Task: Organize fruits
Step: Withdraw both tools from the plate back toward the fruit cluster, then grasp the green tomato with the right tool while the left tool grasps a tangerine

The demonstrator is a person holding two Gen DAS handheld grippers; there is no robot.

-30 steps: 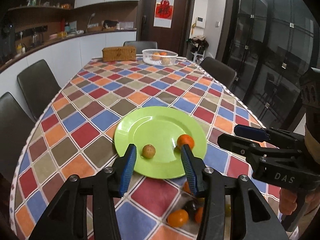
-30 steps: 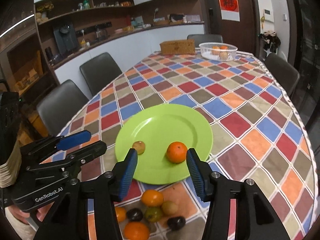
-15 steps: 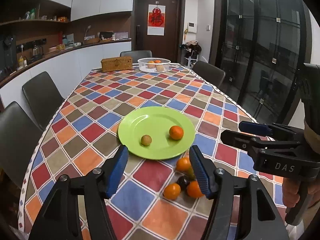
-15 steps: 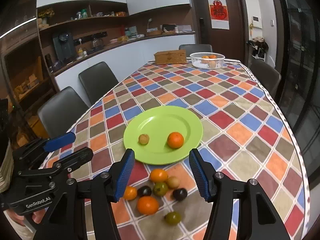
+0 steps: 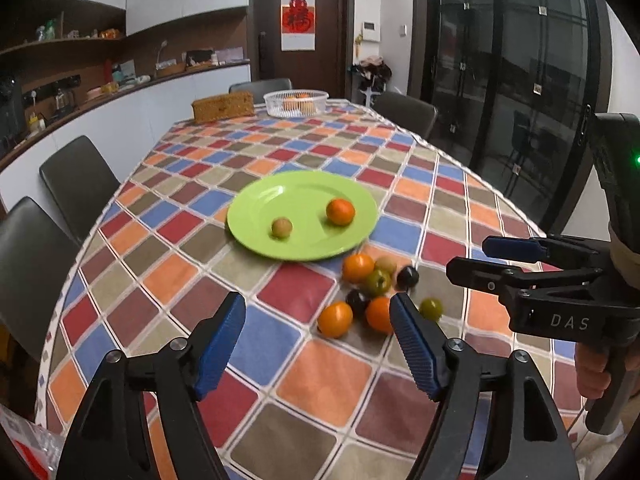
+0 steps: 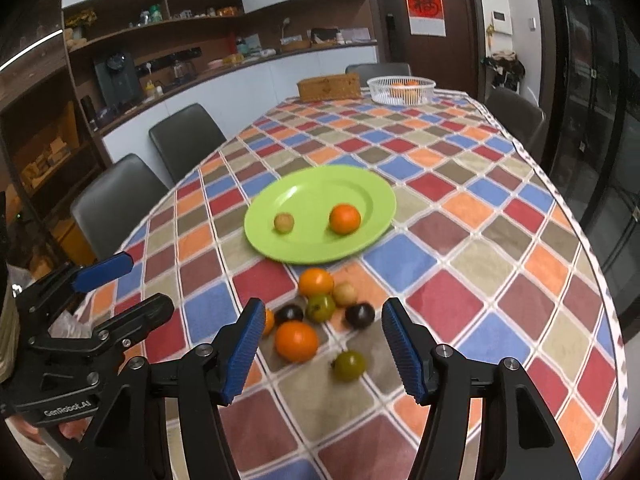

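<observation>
A green plate (image 5: 304, 196) (image 6: 360, 184) lies mid-table with an orange (image 5: 340, 211) (image 6: 345, 219) and a small tan fruit (image 5: 281, 227) (image 6: 284, 223) on it. Just in front of it lie several loose fruits on the cloth: oranges (image 5: 335, 319) (image 6: 296, 340), dark plums (image 5: 407, 277) (image 6: 360, 314) and green fruits (image 5: 431, 309) (image 6: 349, 365). My left gripper (image 5: 318, 346) is open and empty, above the near table. My right gripper (image 6: 322, 354) is open and empty, above the loose fruits. Each gripper also shows in the other's view, the right (image 5: 470, 260) and the left (image 6: 138, 286).
A white basket (image 5: 296, 102) (image 6: 401, 89) with oranges and a brown woven box (image 5: 223, 107) (image 6: 329, 86) stand at the table's far end. Dark chairs (image 5: 78, 176) (image 6: 116, 200) line the left side, others the right (image 5: 406, 112). The table edge runs near on the right (image 6: 600, 280).
Both grippers have drawn back and up from the plate toward the near end of the table, so the loose fruits now show in full. Nothing was taken hold of.
</observation>
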